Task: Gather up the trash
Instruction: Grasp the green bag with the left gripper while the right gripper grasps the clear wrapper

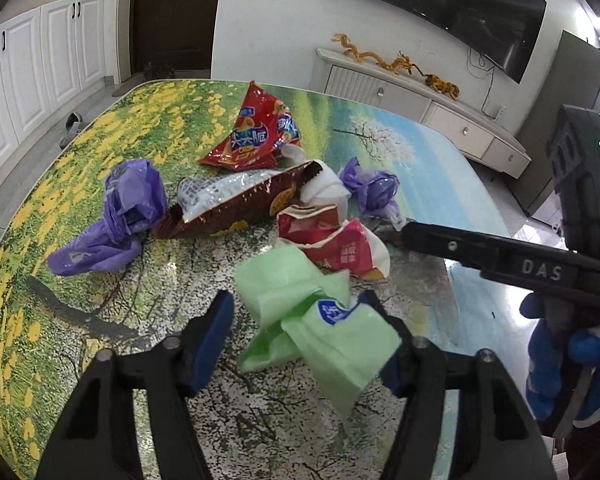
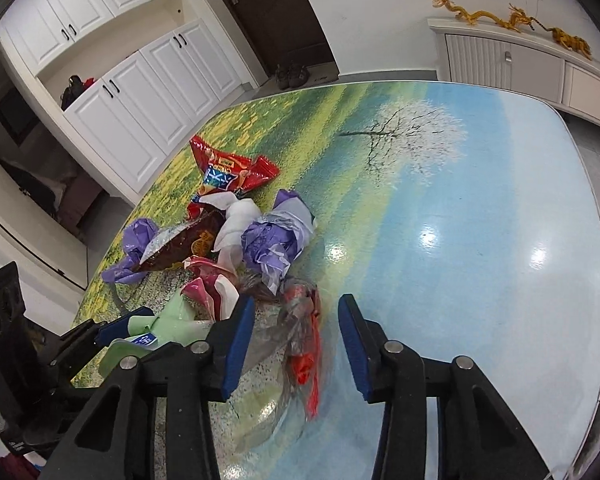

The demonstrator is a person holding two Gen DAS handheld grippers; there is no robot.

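Green wrapper [image 1: 320,332] lies lower centre between the left gripper [image 1: 304,340]'s spread fingers; close squarely on its bulk (thin film slips). Further right, the right gripper [image 2: 296,344], also apart, straddles a clear red-printed bag [image 2: 300,344] on the table [image 2: 480,240].

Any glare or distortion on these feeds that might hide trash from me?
Right wrist view: bright ceiling-light glare spots on the glossy table, clear of the pile; the clear plastic wrapper between the open right gripper blends into reflections. Left wrist view: fisheye bending at edges, mild sheen, green wrapper sharp.
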